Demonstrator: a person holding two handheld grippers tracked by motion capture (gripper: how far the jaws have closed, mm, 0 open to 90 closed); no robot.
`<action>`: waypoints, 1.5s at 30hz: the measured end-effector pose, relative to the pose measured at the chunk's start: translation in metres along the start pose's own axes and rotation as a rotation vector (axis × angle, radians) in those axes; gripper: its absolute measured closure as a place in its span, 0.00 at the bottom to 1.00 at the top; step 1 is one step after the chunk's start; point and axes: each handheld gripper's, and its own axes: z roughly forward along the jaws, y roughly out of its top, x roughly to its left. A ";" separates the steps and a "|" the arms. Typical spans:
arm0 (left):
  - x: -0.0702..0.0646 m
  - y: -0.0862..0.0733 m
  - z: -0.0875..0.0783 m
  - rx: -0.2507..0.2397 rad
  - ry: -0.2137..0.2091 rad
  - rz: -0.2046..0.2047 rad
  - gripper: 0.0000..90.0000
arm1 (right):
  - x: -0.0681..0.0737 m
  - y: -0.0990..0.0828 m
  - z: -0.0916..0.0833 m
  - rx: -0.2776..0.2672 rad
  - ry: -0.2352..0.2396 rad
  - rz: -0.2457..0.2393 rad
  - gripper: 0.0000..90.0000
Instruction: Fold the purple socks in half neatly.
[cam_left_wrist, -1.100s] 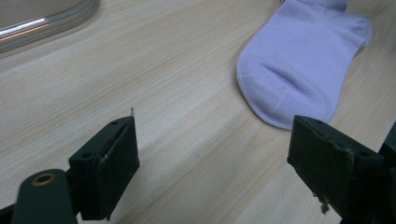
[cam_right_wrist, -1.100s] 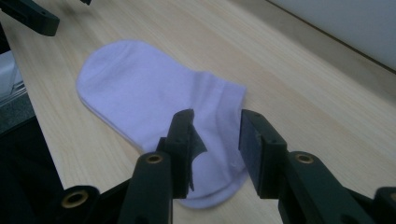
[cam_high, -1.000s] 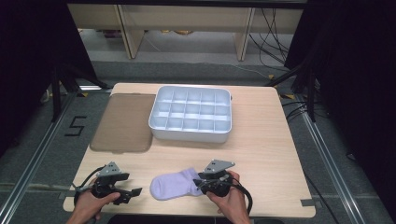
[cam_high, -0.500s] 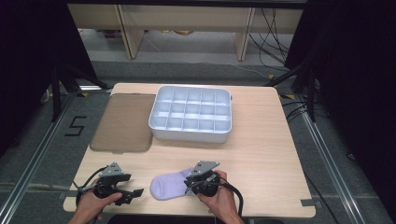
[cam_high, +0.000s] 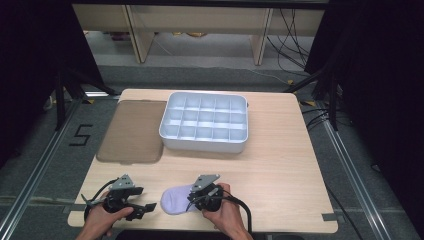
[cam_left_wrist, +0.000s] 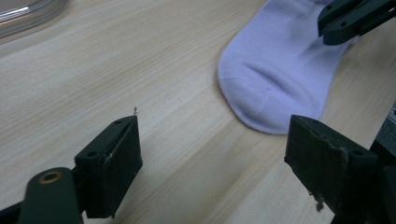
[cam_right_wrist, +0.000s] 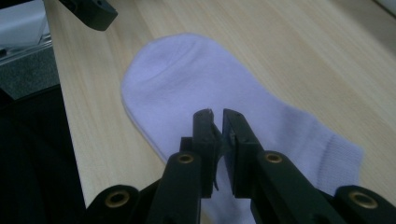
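Note:
A pale lilac sock (cam_high: 172, 201) lies flat near the table's front edge, toe to the left and ribbed cuff (cam_right_wrist: 345, 158) to the right. My right gripper (cam_high: 194, 199) is over the sock's middle with its jaws shut (cam_right_wrist: 217, 115); the sock lies flat under them, with no fabric lifted. My left gripper (cam_high: 142, 201) rests left of the sock, open wide (cam_left_wrist: 212, 130), its jaws pointing at the sock's toe (cam_left_wrist: 261, 107), which lies just ahead of the right jaw. The right gripper's black jaws (cam_left_wrist: 355, 18) show above the sock in the left gripper view.
A white compartment tray (cam_high: 204, 144) with several empty cells stands at mid-table towards the back. A brown mat (cam_high: 132, 131) lies to its left. Bare wood spreads to the right of the sock. Cables trail from both grippers by the front edge.
My right gripper has moved left, from the sock's cuff end to over its middle. The sock has shifted slightly left. The left gripper has barely moved.

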 end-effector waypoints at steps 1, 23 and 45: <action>-0.001 0.000 0.001 0.002 0.000 -0.003 0.21 | 0.000 0.001 0.003 -0.001 0.017 -0.027 0.95; -0.013 0.008 0.021 0.033 -0.042 0.028 0.36 | 0.013 0.012 0.026 0.030 0.043 -0.078 0.96; -0.023 0.010 0.016 -0.006 0.016 0.193 0.90 | 0.000 0.008 0.001 -0.023 0.013 -0.035 0.94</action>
